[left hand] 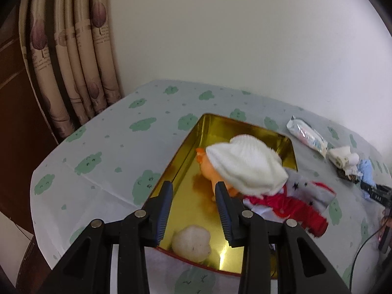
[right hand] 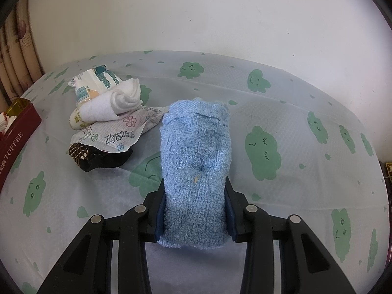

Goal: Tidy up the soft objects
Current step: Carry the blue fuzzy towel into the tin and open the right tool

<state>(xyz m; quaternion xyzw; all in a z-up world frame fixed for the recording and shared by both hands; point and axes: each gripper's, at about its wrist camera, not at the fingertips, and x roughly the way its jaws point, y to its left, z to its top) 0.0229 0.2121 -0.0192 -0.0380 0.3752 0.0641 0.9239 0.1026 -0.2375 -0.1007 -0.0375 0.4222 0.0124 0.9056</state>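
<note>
Right wrist view, blue towel [right hand: 196, 171] clamped between right gripper [right hand: 194, 193] fingers (upright)

A plain off-white wall [left hand: 220, 36] rises behind the surface [right hand: 281, 112], which is draped in a pale cloth printed with green clouds. Beige patterned curtains [left hand: 73, 61] hang at the left, beside dark wood furniture [left hand: 12, 78].

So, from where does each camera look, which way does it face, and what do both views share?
Left wrist: sits on the left hand-held gripper, facing down into the gold tin holding a doll; its fingers show, open.
Right wrist: sits on the right hand-held gripper, facing down at the tablecloth; its fingers clamp a blue towel.
Shared: tablecloth, tin, blue towel, tissue packet.
</note>
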